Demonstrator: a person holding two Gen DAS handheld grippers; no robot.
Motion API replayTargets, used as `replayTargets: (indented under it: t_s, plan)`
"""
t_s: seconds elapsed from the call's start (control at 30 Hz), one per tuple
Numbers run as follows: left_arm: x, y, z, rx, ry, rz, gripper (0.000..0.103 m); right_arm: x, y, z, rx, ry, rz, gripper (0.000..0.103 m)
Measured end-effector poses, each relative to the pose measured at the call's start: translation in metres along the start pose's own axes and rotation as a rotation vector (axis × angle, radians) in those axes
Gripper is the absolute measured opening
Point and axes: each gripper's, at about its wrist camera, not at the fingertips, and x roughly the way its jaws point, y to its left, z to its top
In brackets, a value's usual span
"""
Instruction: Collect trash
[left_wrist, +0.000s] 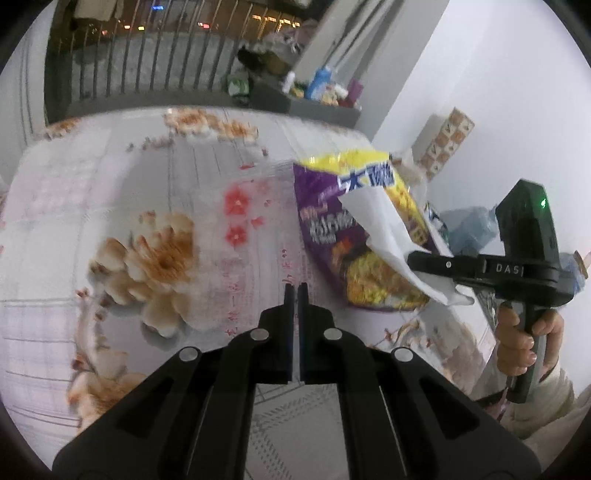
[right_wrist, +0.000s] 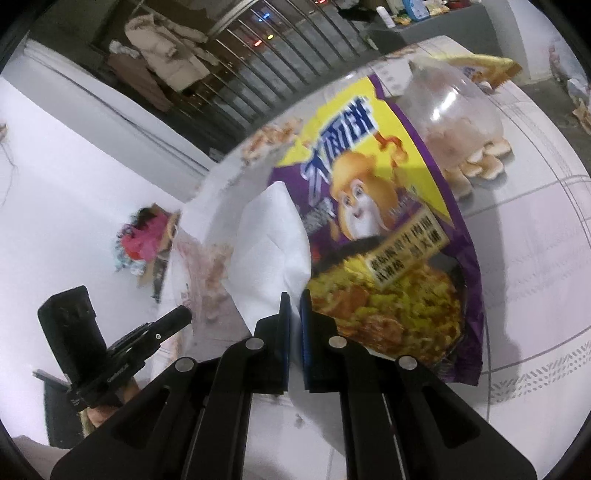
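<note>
Left wrist view shows your left claw (left_wrist: 295, 286) closed, its two pads pressed together with nothing between them, hanging over the flowered cloth of the worktop (left_wrist: 122, 192). Ahead and to the right of that claw lies the purple and yellow snack bag (left_wrist: 332, 221), flat on the cloth, and above it a white tissue (left_wrist: 384, 236) hangs in the air. Your right claw (left_wrist: 413, 258) reaches in from the right side, clamped on the lower end of that tissue, with your hand (left_wrist: 524, 332) wrapped around its handle below. In the right wrist view, your right claw (right_wrist: 294, 295) stands narrow, and the tissue (right_wrist: 273, 243) runs up from between its pads, folded and leaning to the left. Just right of the claw and beyond it spreads the snack bag (right_wrist: 391, 236). Past the bag's far end sits a clear plastic bag (right_wrist: 458, 110). Low on the left, your left claw (right_wrist: 181, 315) shows as a dark shape, apart from the tissue.
</note>
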Motion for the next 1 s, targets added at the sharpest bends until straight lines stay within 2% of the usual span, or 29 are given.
replayTargets:
  t_s: [0.3,0.53,0.67,0.77,1.0]
  plan:
    - [-0.043,-0.02,0.018,0.042,-0.113,-0.024,0.0,-0.037,0.02,0.011,-0.006,-0.105,0.07,0.006]
    - [-0.037,-0.067,0.035,0.132,-0.126,-0.117,0.0,-0.091,0.0,0.008,0.036,-0.233,0.043,0.006]
    - [-0.019,-0.105,0.046,0.199,-0.102,-0.191,0.0,-0.138,-0.029,-0.002,0.09,-0.334,-0.004,0.006]
    - [0.001,-0.14,0.054,0.241,-0.061,-0.279,0.0,-0.175,-0.057,-0.013,0.15,-0.412,-0.056,0.006]
    - [0.067,-0.253,0.066,0.394,0.083,-0.498,0.0,-0.255,-0.136,-0.056,0.372,-0.583,-0.229,0.006]
